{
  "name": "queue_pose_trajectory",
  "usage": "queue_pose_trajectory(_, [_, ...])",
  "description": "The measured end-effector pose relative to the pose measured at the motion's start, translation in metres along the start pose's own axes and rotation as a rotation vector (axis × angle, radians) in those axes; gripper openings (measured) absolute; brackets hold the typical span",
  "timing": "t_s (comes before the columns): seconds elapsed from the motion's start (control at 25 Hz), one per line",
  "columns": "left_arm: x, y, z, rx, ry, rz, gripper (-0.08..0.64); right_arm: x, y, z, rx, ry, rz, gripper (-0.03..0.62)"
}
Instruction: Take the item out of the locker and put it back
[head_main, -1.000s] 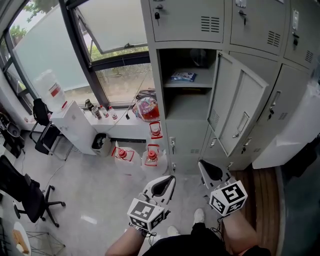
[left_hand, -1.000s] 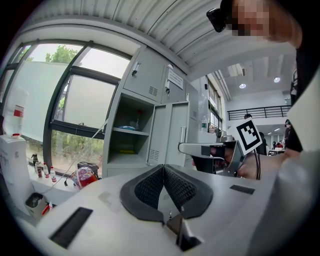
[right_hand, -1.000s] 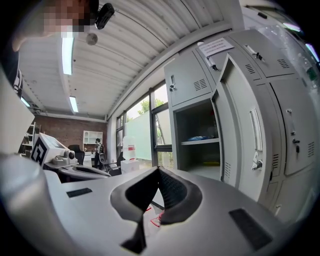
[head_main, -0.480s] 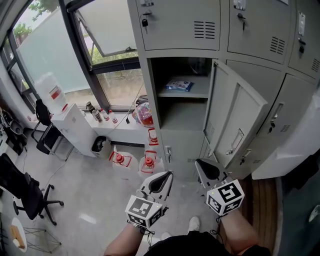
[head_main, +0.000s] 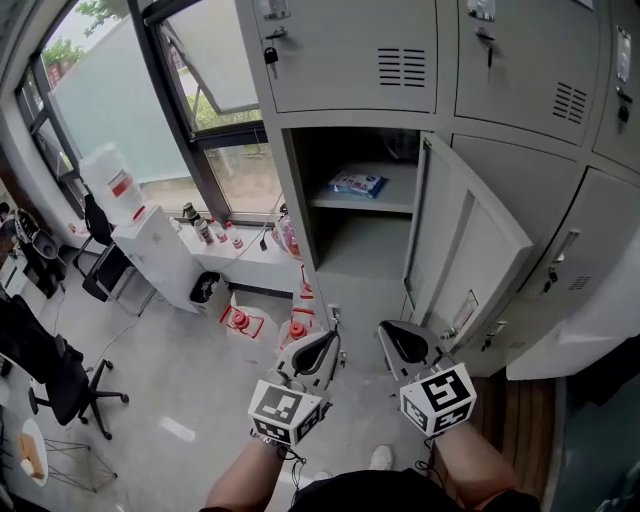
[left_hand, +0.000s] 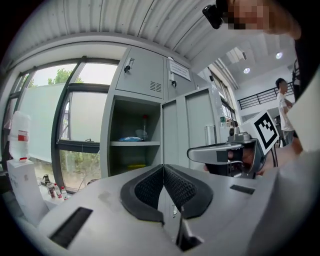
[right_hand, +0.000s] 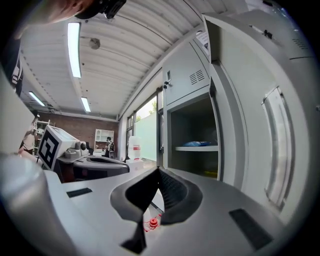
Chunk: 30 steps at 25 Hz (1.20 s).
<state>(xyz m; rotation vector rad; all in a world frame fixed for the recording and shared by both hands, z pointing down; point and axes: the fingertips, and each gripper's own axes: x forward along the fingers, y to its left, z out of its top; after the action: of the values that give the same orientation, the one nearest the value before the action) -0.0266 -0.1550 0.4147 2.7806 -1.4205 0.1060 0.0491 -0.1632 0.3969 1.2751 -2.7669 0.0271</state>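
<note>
At the far left a water dispenser (head_main: 112, 185) stands by the window (head_main: 100, 90), with a black office chair (head_main: 45, 375) lower down on the pale floor (head_main: 170, 370). Two red containers (head_main: 240, 320) sit on the floor near the locker's left edge (what they are is not clear). The left gripper (head_main: 322, 345) is held level below the open compartment. Its jaws are closed tip to tip with nothing between them, and its own view shows the ribbed pads (left_hand: 150, 187) meeting. Above it the locker (head_main: 365, 245) stands open. The blue packet (head_main: 357, 184) lies flat on the shelf (head_main: 395, 197), a little left of that shelf's middle and well apart from both grippers. The right gripper (head_main: 395, 337) hovers just beside the left one, likewise closed and empty. Furthest right, the door (head_main: 470, 250) is swung out toward the person.
</note>
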Motion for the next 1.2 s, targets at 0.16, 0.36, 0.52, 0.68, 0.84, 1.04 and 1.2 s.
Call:
queue_pose_trajectory(0.16, [0.018,0.006,0.011,0.049,-0.002,0.037,0.017,0.007,-0.006,0.000,-0.004,0.000,0.034,0.052])
queue_pose_trajectory(0.36, [0.038,0.015,0.026,0.120,-0.003,0.087,0.017,0.015,-0.018,0.002,0.010,-0.001,0.052,0.052])
queue_pose_trajectory(0.52, [0.051,0.023,0.037,0.154,-0.007,0.127,0.017,0.021,-0.026,0.005,0.012,-0.002,0.064,0.052])
queue_pose_trajectory(0.68, [0.064,0.033,0.045,0.213,0.000,0.141,0.017,0.025,-0.032,0.008,0.021,-0.008,0.054,0.052])
queue_pose_trajectory(0.84, [0.079,0.048,0.055,0.275,0.007,0.135,0.018,0.027,-0.034,0.010,0.008,-0.012,0.034,0.052])
queue_pose_trajectory(1.04, [0.105,0.063,0.069,0.367,0.007,0.103,0.018,0.033,-0.036,0.008,-0.006,-0.012,-0.003,0.052])
queue_pose_trajectory(1.2, [0.130,0.077,0.078,0.413,0.001,0.062,0.018,0.045,-0.038,0.007,-0.038,-0.007,-0.050,0.052])
